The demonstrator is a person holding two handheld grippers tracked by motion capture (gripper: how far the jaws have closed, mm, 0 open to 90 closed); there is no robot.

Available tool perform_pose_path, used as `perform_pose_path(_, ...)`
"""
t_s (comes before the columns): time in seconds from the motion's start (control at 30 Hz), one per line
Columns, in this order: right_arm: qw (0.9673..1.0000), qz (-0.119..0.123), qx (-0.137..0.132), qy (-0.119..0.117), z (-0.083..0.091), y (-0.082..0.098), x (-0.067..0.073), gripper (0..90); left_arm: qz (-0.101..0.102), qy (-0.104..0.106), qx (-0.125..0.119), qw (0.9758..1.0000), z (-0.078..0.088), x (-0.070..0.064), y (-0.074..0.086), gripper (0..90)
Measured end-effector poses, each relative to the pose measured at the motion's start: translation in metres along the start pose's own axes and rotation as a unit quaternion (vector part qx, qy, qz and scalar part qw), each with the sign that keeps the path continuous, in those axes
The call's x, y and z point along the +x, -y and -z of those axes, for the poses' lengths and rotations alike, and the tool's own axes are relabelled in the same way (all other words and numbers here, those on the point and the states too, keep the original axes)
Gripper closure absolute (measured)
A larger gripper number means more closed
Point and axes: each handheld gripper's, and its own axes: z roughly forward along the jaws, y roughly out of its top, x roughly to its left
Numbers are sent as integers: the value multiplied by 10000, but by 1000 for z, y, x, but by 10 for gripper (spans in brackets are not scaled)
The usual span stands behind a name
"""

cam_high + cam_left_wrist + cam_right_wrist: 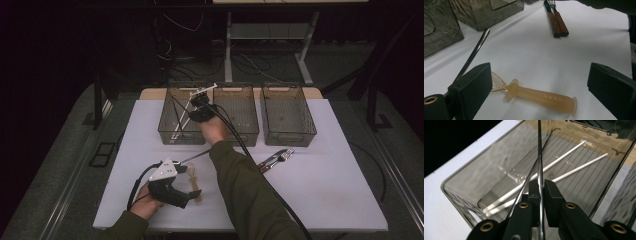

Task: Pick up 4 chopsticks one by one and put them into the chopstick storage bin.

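High view: the right gripper (200,107) is held over the leftmost of three smoky transparent bins (172,131) standing in a row at the far side of the white worktop (325,185). Right gripper view confirms its jaws are pressed together on a thin metal rod (539,157), which runs up between the pads and out past the top of that frame, above the bin's interior. Two white sticks (554,167) lie side by side on the ribbed floor of that bin. The left gripper (172,192) sits low at the near left of the worktop; left gripper view shows its jaws spread wide, with a translucent amber-handled utensil (541,98) lying flat on the worktop between them and nearer the left jaw; whether the jaw touches it cannot be told. A second dark metal rod (475,51) lies on the worktop beside the left jaw. A fork and another utensil with brown wooden handles (274,159) lie together on the worktop just in front of the right-hand bin.
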Motion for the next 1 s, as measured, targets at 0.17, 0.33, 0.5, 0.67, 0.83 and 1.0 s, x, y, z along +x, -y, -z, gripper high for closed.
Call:
perform_pose_path(0.17,9998,147,-134,45,5,-2,4,717,-16,-14,7,10000,0,0,0,43)
perform_pose_path(0.33,9995,208,-238,74,13,-5,4,600,-24,-24,8,10000,-1,0,0,43)
perform_pose_path(0.5,9994,250,-212,-59,23,-4,5,532,7,-15,32,10000,0,0,0,43)
perform_pose_path(0.67,9988,373,-194,-232,36,4,2,476,16,-39,22,10000,0,-1,1,43)
perform_pose_path(0.83,9974,496,-313,-420,55,15,-7,436,52,-84,45,9999,-1,0,1,42)
perform_pose_path(1.0,9972,389,-523,-377,73,30,-19,347,185,-131,23,9997,-1,0,2,38)
